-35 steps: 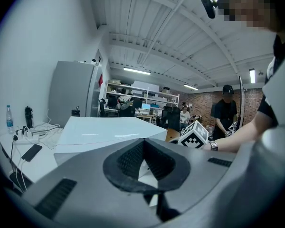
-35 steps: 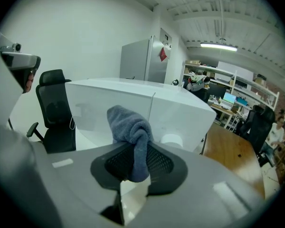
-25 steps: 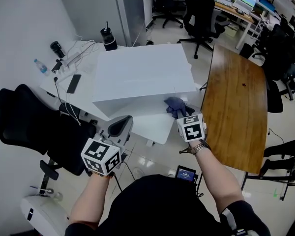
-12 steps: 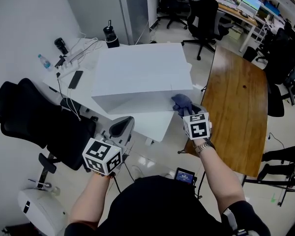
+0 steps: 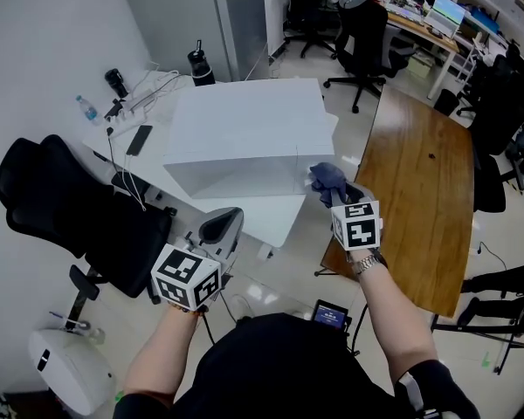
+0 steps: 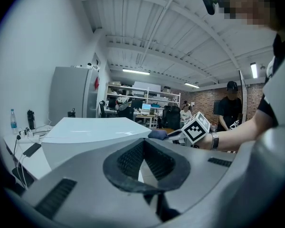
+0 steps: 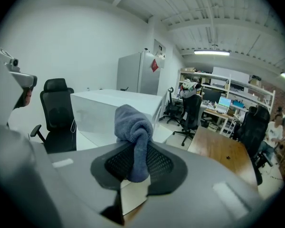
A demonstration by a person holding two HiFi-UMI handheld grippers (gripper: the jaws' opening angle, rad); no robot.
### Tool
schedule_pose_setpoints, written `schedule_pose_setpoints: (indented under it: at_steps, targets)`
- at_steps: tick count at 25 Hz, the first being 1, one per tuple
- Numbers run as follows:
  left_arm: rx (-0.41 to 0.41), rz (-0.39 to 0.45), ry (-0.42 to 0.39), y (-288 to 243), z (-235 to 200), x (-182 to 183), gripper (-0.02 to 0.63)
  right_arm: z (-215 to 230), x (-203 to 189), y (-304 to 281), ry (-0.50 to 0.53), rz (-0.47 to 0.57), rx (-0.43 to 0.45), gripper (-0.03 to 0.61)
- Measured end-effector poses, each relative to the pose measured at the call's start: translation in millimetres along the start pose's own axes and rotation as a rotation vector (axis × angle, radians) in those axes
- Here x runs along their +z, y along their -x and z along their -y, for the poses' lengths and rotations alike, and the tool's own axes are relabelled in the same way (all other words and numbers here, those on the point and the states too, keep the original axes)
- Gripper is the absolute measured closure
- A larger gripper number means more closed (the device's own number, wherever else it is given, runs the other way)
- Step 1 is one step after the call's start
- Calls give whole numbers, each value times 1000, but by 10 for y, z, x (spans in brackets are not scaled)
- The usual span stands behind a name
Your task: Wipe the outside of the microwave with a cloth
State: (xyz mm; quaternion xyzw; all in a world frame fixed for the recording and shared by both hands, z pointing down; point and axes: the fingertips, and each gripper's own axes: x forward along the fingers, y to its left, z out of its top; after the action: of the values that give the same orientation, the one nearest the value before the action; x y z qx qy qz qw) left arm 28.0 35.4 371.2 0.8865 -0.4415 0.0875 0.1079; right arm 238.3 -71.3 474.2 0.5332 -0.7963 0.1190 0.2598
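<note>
L gripper (image 5: 220,228), low by the tabletop's (image 5: 275,219) front edge: jaws closed, nothing between. R gripper (image 5: 339,195): clenched on blue-grey cloth (image 5: 325,177), bunched above the jaws, at front-right corner of white microwave (image 5: 244,129); contact unclear. Beyond: black flask (image 5: 202,65), grey fridge (image 5: 237,16).

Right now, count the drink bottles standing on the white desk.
3. A clear plastic water bottle stands at the desk's left edge, a black bottle just beyond it, and a black lidded flask at the far corner. More may hide behind the white box.
</note>
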Motion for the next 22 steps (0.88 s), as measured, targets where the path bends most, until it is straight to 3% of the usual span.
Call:
schedule_pose_setpoints:
  at_steps: [22]
  targets:
    - [42,81,-44,246,741,184,609,-697,788,1369,109,318,233,506]
